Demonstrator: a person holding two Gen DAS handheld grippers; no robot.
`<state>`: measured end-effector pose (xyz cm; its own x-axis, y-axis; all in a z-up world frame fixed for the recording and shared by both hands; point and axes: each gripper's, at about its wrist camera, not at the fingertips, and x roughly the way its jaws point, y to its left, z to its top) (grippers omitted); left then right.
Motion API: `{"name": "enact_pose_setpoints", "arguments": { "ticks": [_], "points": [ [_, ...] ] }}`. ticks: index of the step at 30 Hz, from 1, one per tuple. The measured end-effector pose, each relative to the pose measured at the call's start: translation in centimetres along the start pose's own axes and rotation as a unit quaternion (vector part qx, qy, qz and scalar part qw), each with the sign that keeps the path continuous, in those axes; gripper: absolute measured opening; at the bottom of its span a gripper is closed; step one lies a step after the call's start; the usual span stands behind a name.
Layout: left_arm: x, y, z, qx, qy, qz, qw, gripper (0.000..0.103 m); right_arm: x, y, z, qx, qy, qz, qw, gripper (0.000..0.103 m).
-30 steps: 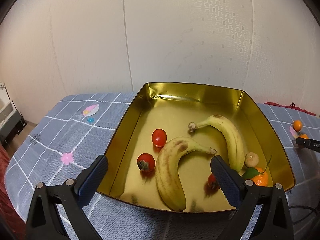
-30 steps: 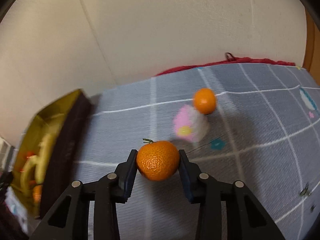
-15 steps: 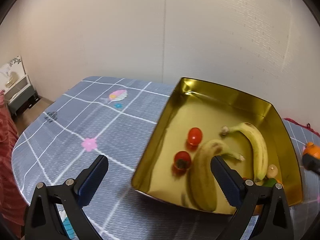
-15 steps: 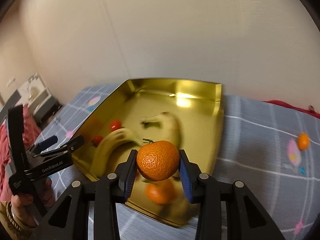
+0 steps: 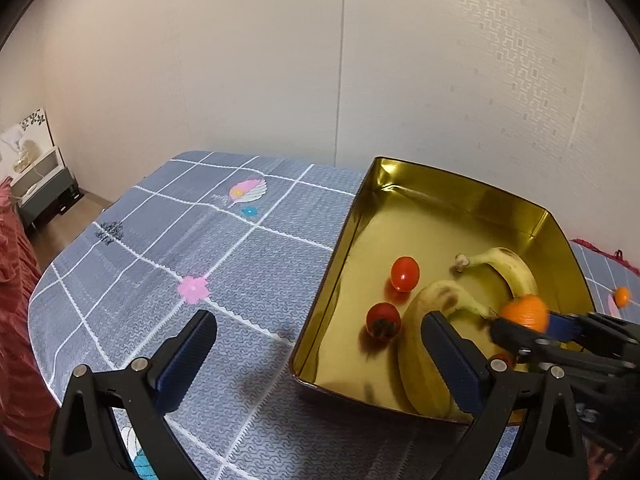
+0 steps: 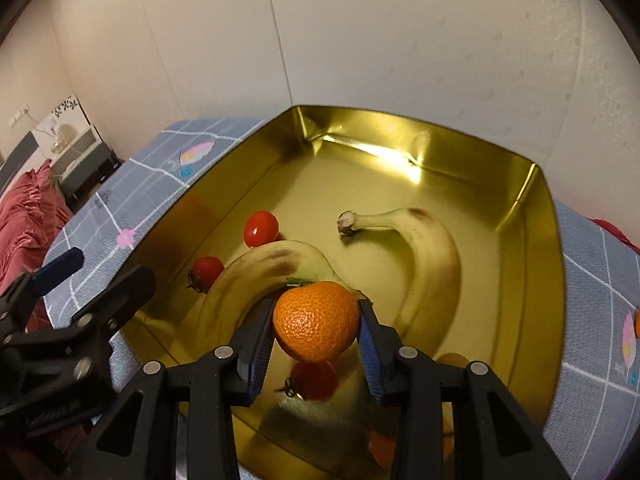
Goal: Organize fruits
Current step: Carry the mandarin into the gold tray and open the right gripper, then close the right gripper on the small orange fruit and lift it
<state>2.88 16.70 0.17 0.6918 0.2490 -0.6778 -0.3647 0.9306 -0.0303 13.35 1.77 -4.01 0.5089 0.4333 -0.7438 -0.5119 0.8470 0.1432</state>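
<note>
A gold tin tray [image 6: 544,280] [image 5: 328,292] holds two bananas [image 6: 432,256] [image 5: 420,344] and small red tomatoes [image 6: 261,229] [image 5: 405,273]. My right gripper [image 6: 316,324] is shut on a mandarin [image 6: 316,322] and hovers over the near part of the tray, above another tomato [image 6: 314,380]. In the left wrist view that mandarin [image 5: 525,313] shows over the tray's right side. My left gripper [image 5: 316,356] stands open and empty at the tray's near left corner, over the tablecloth. A second mandarin [image 5: 621,296] lies on the cloth to the right.
The table wears a grey checked cloth [image 5: 160,264] with pink flower prints. A wall stands close behind the tray. At the far left are a red fabric [image 5: 12,300] and a low cabinet [image 5: 44,196] beyond the table edge.
My right gripper carried the mandarin leftward from the bare cloth to above the tray. My left gripper shifted left, so the tray now sits to its right.
</note>
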Motion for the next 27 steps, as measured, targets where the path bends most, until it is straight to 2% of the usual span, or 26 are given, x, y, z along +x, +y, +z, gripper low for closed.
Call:
{"name": "enact_pose_setpoints", "arguments": {
  "ticks": [5, 7, 9, 12, 14, 18, 22, 24, 27],
  "points": [
    [0.0, -0.4, 0.0, 0.009, -0.002, 0.001, 1.0, 0.103, 0.0, -0.6, -0.1, 0.018, -0.007, 0.003, 1.0, 0.041],
    [0.0, -0.4, 0.0, 0.008, -0.002, 0.002, 1.0, 0.103, -1.2, -1.1, -0.3, 0.026, -0.028, 0.004, 0.999, 0.042],
    [0.0, -0.4, -0.1, 0.007, -0.002, 0.003, 1.0, 0.103, -3.3, -2.2, -0.8, 0.032, -0.066, -0.002, 0.997, 0.043],
    [0.0, -0.4, -0.1, 0.008, -0.002, 0.004, 1.0, 0.103, -6.4, -5.1, -2.3, 0.046, -0.113, -0.039, 0.992, 0.048],
    [0.0, -0.5, -0.2, 0.009, -0.002, 0.002, 1.0, 0.103, -7.9, -7.8, -3.4, 0.07, -0.126, -0.07, 0.987, 0.05],
    [-0.3, -1.1, -0.4, 0.014, -0.002, -0.012, 0.9998, 0.103, -10.3, -16.1, -5.8, 0.158, -0.125, -0.175, 0.964, 0.058],
    [-0.8, -2.0, -0.4, 0.016, -0.006, -0.046, 0.9988, 0.103, -11.4, -23.7, -7.9, 0.24, -0.109, -0.23, 0.937, 0.059],
    [-1.1, -2.6, -0.5, 0.022, -0.01, -0.061, 0.9978, 0.103, -11.7, -27.0, -8.6, 0.269, -0.101, -0.239, 0.927, 0.059],
    [-1.5, -3.6, -0.6, 0.035, -0.022, -0.066, 0.997, 0.103, -11.5, -30.5, -9.1, 0.296, -0.094, -0.226, 0.923, 0.059]
  ]
}}
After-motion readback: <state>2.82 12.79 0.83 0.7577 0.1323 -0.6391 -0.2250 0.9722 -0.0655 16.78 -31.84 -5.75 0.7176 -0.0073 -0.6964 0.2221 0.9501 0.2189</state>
